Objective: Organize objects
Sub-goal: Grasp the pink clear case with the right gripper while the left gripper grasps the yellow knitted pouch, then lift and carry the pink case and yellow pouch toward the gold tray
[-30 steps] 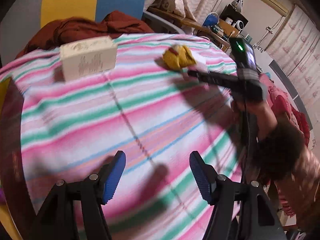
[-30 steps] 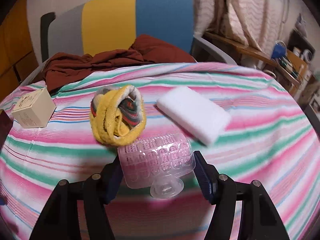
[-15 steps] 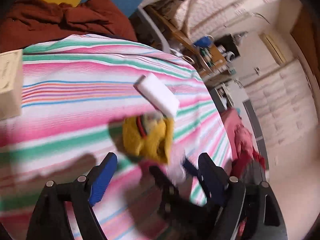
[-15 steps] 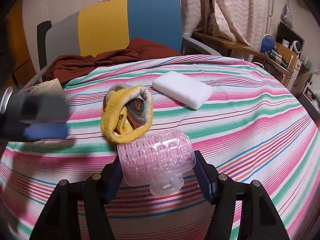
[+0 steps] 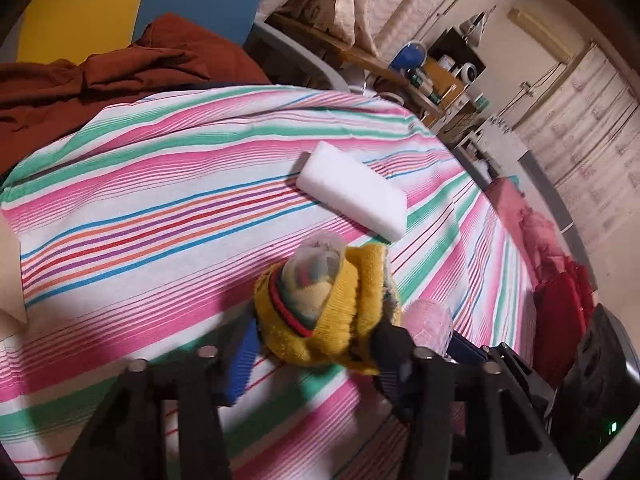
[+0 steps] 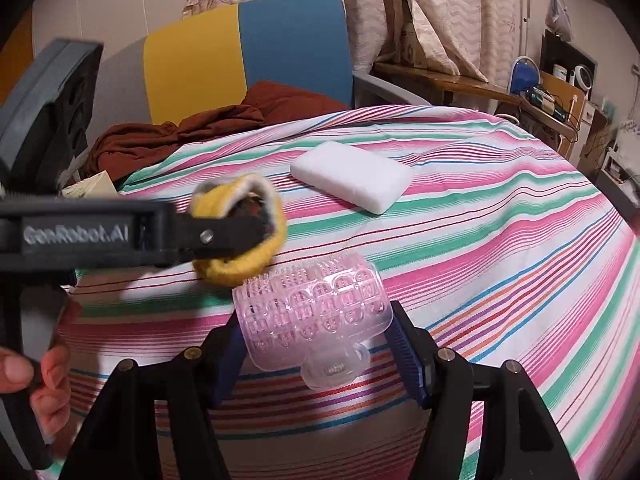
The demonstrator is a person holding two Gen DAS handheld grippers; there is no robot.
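Gripping a pink roller [image 6: 314,312], right gripper [image 6: 316,346] hovers over the striped bench [image 6: 500,248]. Left gripper [image 5: 316,344] — clamped on the yellow sock [image 5: 328,308] — beside it; white sponge [image 6: 352,182] lies beyond.

White sponge [image 6: 352,181] blocks striped cloth [image 6: 500,240] beyond sock [image 6: 240,232].

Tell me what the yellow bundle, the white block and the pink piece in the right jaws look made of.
Yellow bundle: knitted fabric, fuzzy and matte, with ribbed, striped edges; likely a rolled sock.
White block: probably foam or sponge, matte, with soft rounded edges and no sheen.
Pink piece: translucent plastic or silicone, glossy; the stripes of the tablecloth show faintly through its moulded bumps.
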